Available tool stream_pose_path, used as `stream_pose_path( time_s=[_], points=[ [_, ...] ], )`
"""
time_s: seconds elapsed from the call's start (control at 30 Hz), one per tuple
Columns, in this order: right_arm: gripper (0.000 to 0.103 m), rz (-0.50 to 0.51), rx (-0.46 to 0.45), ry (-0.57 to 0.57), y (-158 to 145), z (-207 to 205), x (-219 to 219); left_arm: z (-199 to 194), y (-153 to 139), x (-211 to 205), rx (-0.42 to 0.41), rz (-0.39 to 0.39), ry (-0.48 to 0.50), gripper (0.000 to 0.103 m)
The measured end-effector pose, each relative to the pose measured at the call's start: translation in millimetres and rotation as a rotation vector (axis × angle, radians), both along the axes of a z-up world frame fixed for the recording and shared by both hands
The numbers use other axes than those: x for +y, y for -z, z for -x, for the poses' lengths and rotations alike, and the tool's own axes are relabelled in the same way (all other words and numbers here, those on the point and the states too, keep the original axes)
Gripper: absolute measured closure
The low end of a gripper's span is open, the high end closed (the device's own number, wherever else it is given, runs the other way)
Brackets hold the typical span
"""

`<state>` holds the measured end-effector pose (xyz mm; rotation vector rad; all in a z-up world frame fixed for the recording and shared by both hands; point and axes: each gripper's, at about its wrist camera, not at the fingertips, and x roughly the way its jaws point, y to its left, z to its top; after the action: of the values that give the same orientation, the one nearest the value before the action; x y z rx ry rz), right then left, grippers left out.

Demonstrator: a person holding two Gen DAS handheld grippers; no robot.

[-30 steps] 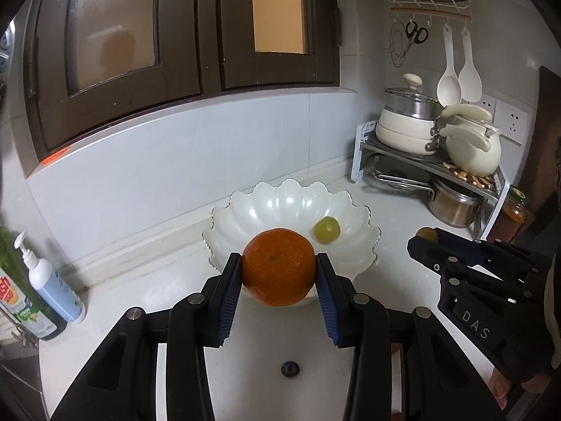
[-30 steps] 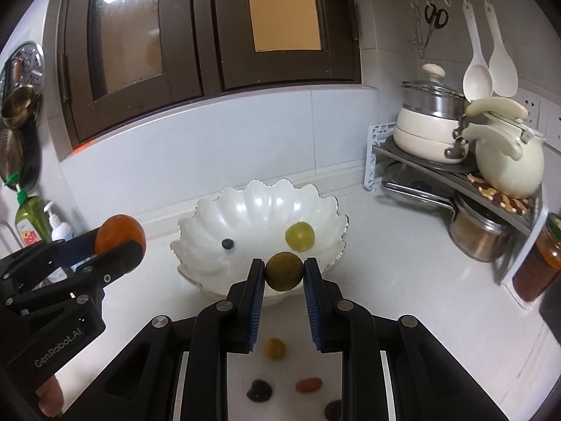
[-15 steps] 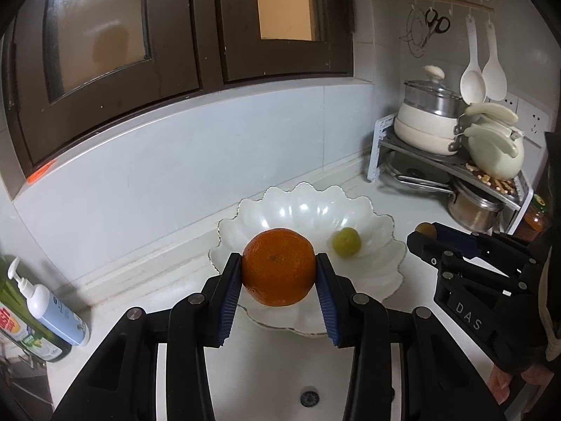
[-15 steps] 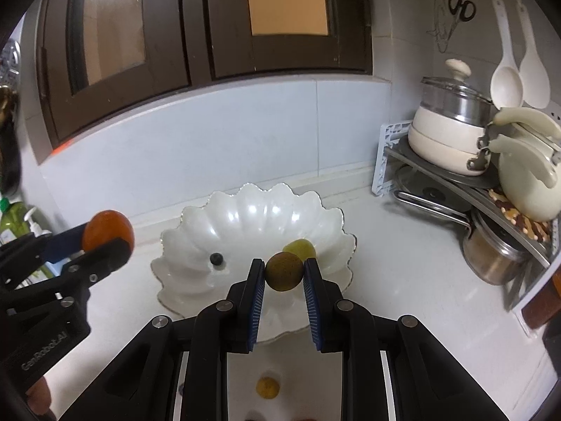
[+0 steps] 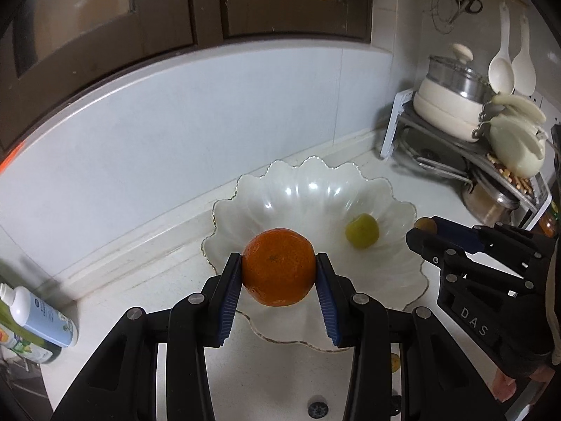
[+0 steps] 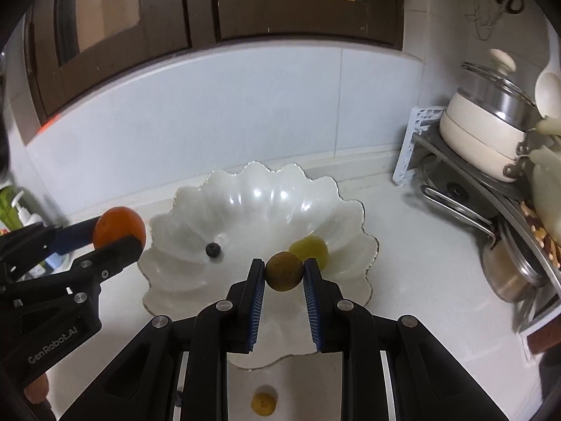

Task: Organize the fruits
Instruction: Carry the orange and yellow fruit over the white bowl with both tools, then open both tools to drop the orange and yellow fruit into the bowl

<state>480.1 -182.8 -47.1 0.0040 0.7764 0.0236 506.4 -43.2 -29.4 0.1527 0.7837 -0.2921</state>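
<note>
White kitchen counter (image 5: 147,273) runs along a pale tiled backsplash under dark wooden cabinets, with a white pump bottle (image 5: 38,315) at the far left and a corner rack (image 6: 420,147) of cream pots at the right. Going from the left, the left gripper (image 5: 279,280) has its blue-padded jaws closed partway on a round orange mandarin (image 5: 278,267), gripped at its two sides and held off the counter just over the near left rim of the white scalloped glass bowl (image 5: 315,189). Inside that bowl lie a small dark blueberry (image 6: 213,249), left of centre, and a yellow-green round fruit (image 6: 310,248) to the right. The right gripper (image 6: 283,275) has its jaws drawn closer together, pinching a small brown round fruit (image 6: 283,271) over the bowl's near right edge, just in front of the yellow-green one. Both held fruits are round, so no long axis matters; what counts is that the bowl's hollow lies straight ahead of and below each pair of jaws. The two grippers stand apart, with the open middle of the bowl between them, so each likely has room to go forward and let go without meeting the other. Nearer, on the counter, a small yellow fruit (image 6: 263,403) sits outside the bowl, and looks left to collect.
</note>
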Motion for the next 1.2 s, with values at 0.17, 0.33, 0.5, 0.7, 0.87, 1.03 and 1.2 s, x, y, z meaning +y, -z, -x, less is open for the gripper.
stream_pose_path(
  time_s=[0.17, 0.33, 0.5, 0.7, 0.87, 1.03, 1.2],
  points=[
    [0.079, 0.007, 0.074, -0.012, 11.7, -17.1, -2.1, -18.1, 11.5, -6.0, 0.054, -0.03, 0.003, 0.062],
    [0.079, 0.025, 0.132, -0.026, 24.3, -28.7, -4.0, -33.2, 28.9, -11.2, 0.112, -0.062, 0.0, 0.062],
    [0.079, 0.047, 0.175, -0.027, 35.0, -39.8, -4.4, -42.0, 44.1, -17.1, 0.166, -0.079, 0.007, 0.062],
    [0.079, 0.029, 0.252, -0.021, 49.9, -52.9, -10.3, -52.4, 58.6, -20.6, 0.225, -0.106, 0.011, 0.062],
    [0.079, 0.024, 0.292, -0.016, 57.0, -59.5, -12.7, -59.2, 67.7, -24.8, 0.266, -0.132, 0.015, 0.062],
    [0.079, 0.019, 0.329, -0.016, 61.2, -65.3, -12.4, -64.7, 73.9, -25.5, 0.298, -0.134, 0.005, 0.062],
    [0.077, 0.036, 0.345, -0.015, 64.2, -67.3, -12.7, -67.6, 77.1, -28.0, 0.311, -0.155, 0.004, 0.061]
  ],
)
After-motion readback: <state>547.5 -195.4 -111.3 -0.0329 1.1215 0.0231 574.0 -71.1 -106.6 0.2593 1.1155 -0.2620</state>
